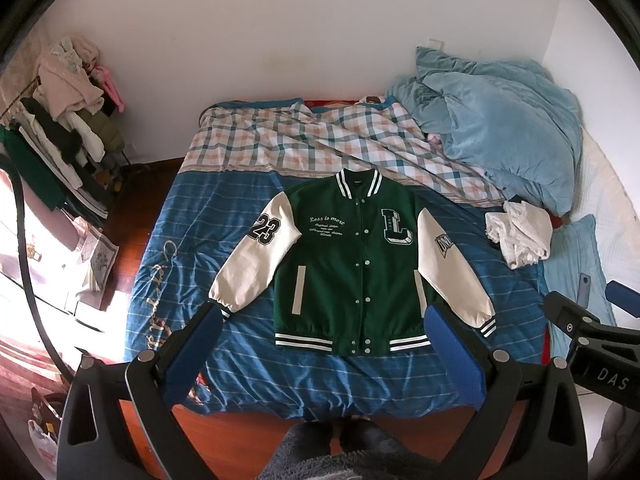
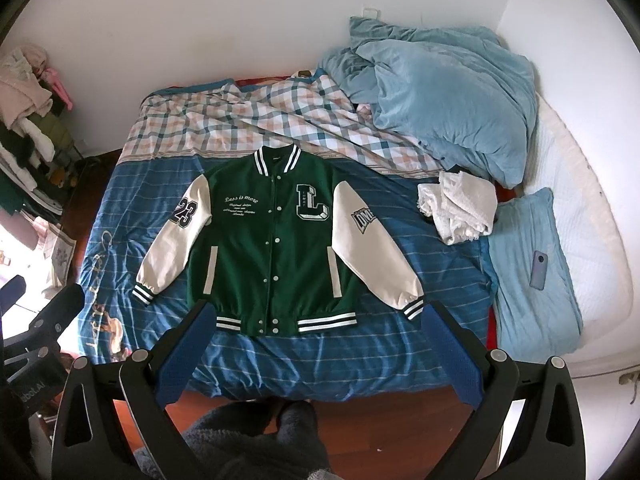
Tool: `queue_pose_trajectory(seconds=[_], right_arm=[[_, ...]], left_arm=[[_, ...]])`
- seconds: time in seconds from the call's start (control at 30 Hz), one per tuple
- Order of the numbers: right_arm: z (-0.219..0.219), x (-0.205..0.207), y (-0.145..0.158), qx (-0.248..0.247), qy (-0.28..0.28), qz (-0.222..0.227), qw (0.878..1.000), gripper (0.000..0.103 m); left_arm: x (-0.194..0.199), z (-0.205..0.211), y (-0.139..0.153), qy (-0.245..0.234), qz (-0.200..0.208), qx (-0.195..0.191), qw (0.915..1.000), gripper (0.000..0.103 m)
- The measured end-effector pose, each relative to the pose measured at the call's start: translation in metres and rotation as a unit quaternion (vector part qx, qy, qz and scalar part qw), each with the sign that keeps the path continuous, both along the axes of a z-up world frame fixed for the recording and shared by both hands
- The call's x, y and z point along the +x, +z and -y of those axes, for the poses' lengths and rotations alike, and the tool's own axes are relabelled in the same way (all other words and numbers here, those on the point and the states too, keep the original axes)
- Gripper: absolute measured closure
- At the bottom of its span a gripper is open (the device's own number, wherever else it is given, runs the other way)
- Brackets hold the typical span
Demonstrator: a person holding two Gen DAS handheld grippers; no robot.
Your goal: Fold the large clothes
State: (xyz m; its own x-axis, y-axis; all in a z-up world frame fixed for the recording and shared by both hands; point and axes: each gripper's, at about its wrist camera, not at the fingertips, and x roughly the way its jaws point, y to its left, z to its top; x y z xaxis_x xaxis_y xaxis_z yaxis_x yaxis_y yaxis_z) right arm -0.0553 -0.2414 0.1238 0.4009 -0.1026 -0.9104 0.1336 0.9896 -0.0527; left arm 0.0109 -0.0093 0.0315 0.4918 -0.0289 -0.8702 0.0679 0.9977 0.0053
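in the left wrist view, the green and cream button-up varsity jacket (image 1: 352,264) lies flat on its back on the blue striped bed cover (image 1: 192,240), front side up, buttons done up, collar pointing to the far wall and the striped hem nearest the person. both cream sleeves are spread out and down at the sides, which looks like a neat start so each part can be folded in turn. the left gripper (image 1: 324,320) has its two blue padded fingers (image 1: 192,356) wide apart and holds nothing. it hangs above the near edge of the bed, with the jacket's hem showing in the gap between the fingers, so the jacket is ahead of it and below it, not touching. the striped cuff on the left side sits just beside the left finger tip in this picture. a crumpled white cloth (image 1: 520,236) and a puffy light blue quilt (image 1: 492,120) sit off to the right, apart from the jacket. in the right wrist view, the same jacket (image 2: 276,248) lies flat. the right gripper (image 2: 316,316) is also spread wide and empty, held back over the bed's near edge. the hem shows between its fingers and the right cuff (image 2: 414,306) is just beside the right finger tip. a small blue-grey phone (image 2: 539,269) rests on a pale blue pillow (image 2: 532,304), well apart. no fold looks made yet.
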Motion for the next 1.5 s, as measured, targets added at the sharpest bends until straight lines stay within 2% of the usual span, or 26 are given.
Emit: queue_pose_trajectory(seconds=[0.23,0.53,0.87,1.1,1.17,1.23,1.33,1.43,1.5], right_arm=[[0.006,-0.001,0.013,-0.001,0.001,0.0,1.0,0.0],[-0.003,-0.003,0.003,-0.003,0.0,0.002,1.0,0.0],[0.005,-0.002,0.015,-0.006,0.001,0.002,1.0,0.0],[-0.006,-0.004,0.007,-0.007,0.0,0.004,1.0,0.0],[-0.001,-0.003,0.012,-0.004,-0.003,0.004,1.0,0.0],[0.002,0.02,0.017,0.0,-0.008,0.003,1.0,0.0],[0.024,0.038,0.005,0.025,-0.036,0.014,0.999,0.0],[0.038,0.053,-0.044,0.05,-0.08,0.021,0.995,0.0],[0.063,0.06,-0.079,0.06,-0.127,0.022,0.99,0.001]], left_arm=[[-0.003,-0.001,0.0,-0.001,0.002,0.0,1.0,0.0],[-0.005,-0.001,-0.001,0.0,0.003,0.0,1.0,0.0],[-0.005,0.0,0.0,0.0,0.004,-0.002,1.0,0.0],[-0.006,0.0,-0.001,-0.002,0.003,-0.002,1.0,0.0],[-0.002,0.0,0.0,-0.002,0.004,-0.004,1.0,0.0],[0.008,0.0,-0.002,-0.003,0.01,0.002,0.9999,0.0],[0.03,-0.003,-0.015,0.008,0.042,0.018,0.9989,0.0],[0.056,-0.005,-0.043,0.012,0.073,0.048,0.9961,0.0],[0.075,-0.004,-0.07,0.012,0.078,0.058,0.9952,0.0]])
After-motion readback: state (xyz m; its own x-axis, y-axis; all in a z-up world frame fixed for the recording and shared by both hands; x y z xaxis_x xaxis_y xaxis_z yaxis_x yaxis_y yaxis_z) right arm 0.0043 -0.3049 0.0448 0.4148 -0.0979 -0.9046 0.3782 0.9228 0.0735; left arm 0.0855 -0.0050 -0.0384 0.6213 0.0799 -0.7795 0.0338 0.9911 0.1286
